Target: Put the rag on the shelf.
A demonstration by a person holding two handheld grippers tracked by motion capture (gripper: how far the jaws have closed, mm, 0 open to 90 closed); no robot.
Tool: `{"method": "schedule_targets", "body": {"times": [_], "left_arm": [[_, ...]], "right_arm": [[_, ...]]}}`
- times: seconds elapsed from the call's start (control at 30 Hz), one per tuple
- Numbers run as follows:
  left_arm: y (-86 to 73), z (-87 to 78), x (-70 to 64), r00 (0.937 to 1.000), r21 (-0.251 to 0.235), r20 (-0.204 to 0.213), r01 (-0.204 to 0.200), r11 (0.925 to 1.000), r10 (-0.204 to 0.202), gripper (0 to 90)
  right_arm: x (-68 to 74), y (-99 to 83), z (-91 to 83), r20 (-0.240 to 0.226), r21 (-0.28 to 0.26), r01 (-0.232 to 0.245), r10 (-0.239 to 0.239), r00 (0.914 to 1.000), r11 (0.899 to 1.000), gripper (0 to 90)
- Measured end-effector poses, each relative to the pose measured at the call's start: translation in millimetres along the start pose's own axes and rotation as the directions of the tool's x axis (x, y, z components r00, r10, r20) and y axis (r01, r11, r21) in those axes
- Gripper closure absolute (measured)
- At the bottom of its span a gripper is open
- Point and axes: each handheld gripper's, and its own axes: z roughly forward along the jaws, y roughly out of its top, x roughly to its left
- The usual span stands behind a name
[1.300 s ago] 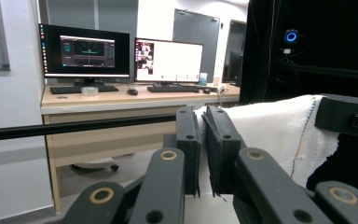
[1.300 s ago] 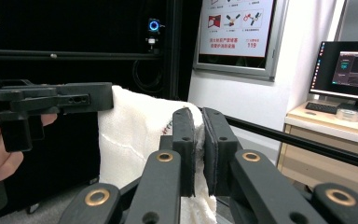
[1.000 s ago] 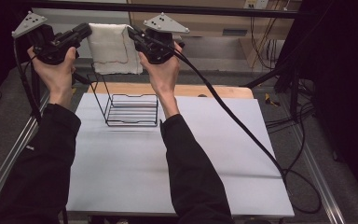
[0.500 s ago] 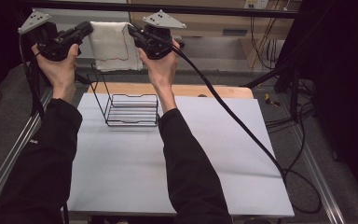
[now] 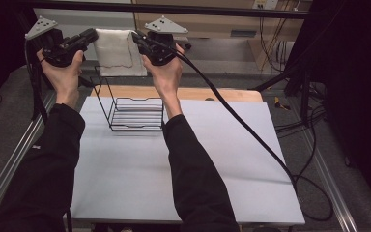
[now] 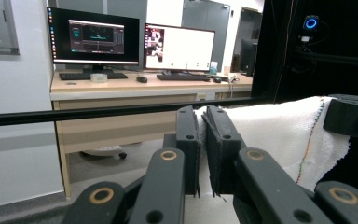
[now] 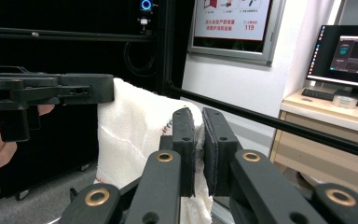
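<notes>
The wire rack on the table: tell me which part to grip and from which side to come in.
Grip the wire rack by the top of its tall upright frame at the left end, coming straight down from above. It stands upright with that thin wire highest and free; a two-jaw gripper should close across it easily. Both grippers are busy now, left gripper and right gripper stretching the white cloth above.

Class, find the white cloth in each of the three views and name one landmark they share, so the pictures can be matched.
High view: the white cloth hangs top left, stretched between both hand-held grippers, above the wire basket.
Left gripper view: centre to right, pinched in the near jaws.
Right gripper view: left of centre, in the near jaws.
Shared landmark: the black horizontal bar behind the cloth.
</notes>
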Motion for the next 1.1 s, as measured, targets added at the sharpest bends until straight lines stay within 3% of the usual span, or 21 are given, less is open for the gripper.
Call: {"method": "schedule_targets", "body": {"times": [0.6,1.1], "left_arm": [[-32.6,-14.8,2.7,0.9999,0.048,0.016,0.004,0.9988,-0.005,84.1],[-42.0,-22.5,-5.3,0.9992,0.074,0.038,-0.012,0.9972,0.009,84.0]], "right_arm": [[12.1,-25.8,-2.0,-0.008,0.067,-0.003,0.004,1.0000,0.998,84.5],[15.9,-36.5,-13.5,-0.016,0.096,-0.009,0.010,0.9998,0.995,84.4]]}}
